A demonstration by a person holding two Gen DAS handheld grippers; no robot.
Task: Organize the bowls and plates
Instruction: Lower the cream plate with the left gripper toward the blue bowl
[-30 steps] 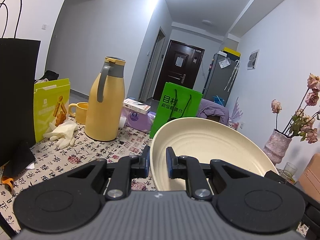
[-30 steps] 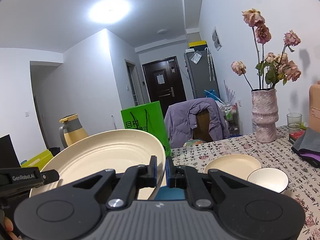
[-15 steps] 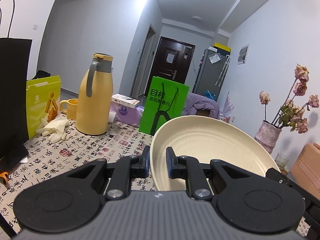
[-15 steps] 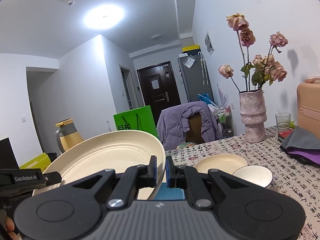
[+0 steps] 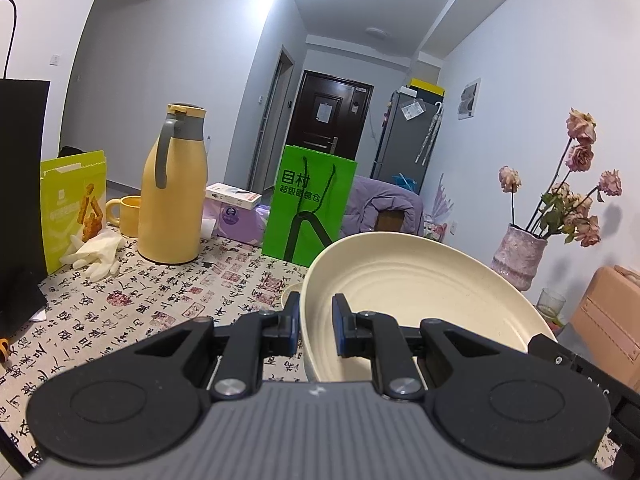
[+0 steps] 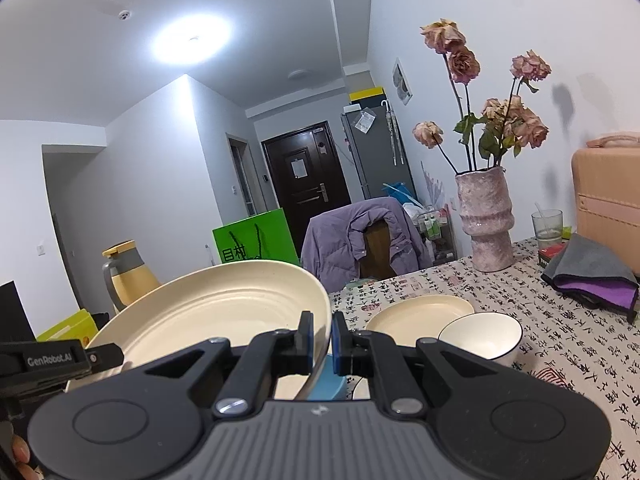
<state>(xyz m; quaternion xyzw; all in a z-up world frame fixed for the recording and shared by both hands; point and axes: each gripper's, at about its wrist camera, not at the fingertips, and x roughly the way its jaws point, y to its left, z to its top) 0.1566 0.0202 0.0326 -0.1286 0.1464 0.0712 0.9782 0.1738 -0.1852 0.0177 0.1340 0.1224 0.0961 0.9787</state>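
So I've got both grippers clamped on the same big cream plate right now, one on each side. My left gripper has its pads pinched on the plate's left rim, and my right gripper is pinched on the right rim, so the plate hangs between them above the table, tilted a bit toward the cameras. From the right wrist view I can see the left gripper's black body poking in at the far left edge. Under the plate there's a blue bowl peeking out, and just past my right gripper sit a smaller cream plate and a white bowl with a dark rim, the two right up against each other on the printed tablecloth. Further out on the left side there's a yellow thermos jug, a green paper bag, and over by the right wall a pink vase with dried roses.
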